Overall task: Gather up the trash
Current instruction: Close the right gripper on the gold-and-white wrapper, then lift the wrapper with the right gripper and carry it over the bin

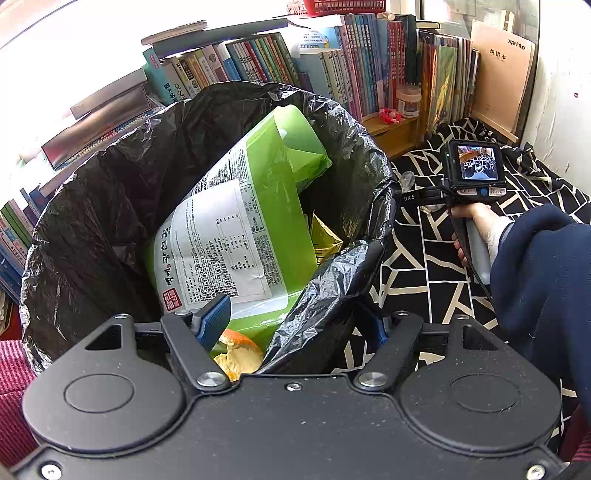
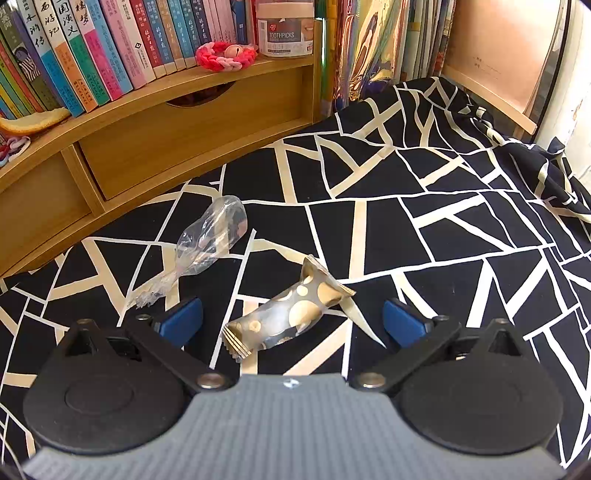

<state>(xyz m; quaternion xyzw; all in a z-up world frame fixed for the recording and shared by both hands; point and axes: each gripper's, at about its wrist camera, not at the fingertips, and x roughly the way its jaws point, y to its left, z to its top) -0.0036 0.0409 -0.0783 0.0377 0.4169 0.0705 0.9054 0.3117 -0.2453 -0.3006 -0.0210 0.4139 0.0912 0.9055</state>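
My left gripper (image 1: 297,321) hovers at the near rim of a bin lined with a black bag (image 1: 110,206). Its jaws straddle the bag's folded edge. The left blue pad (image 1: 214,317) is inside the bin and clear of the plastic; the right pad is mostly hidden behind the bag. In the bin lie a large green printed package (image 1: 255,221), a yellow wrapper (image 1: 325,236) and orange peel (image 1: 240,350). My right gripper (image 2: 293,319) is open just above a grey and gold snack wrapper (image 2: 288,317) on the patterned cloth, its pads apart from it. A crumpled clear plastic wrapper (image 2: 210,236) lies to its upper left.
A wooden shelf unit (image 2: 192,110) with books, a toothpick jar (image 2: 286,29) and a pink braided ring (image 2: 225,55) borders the cloth at the back. A person's hand and dark sleeve (image 1: 539,273) hold the right gripper's handle to the right of the bin. Black and white cloth (image 2: 461,206) stretches to the right.
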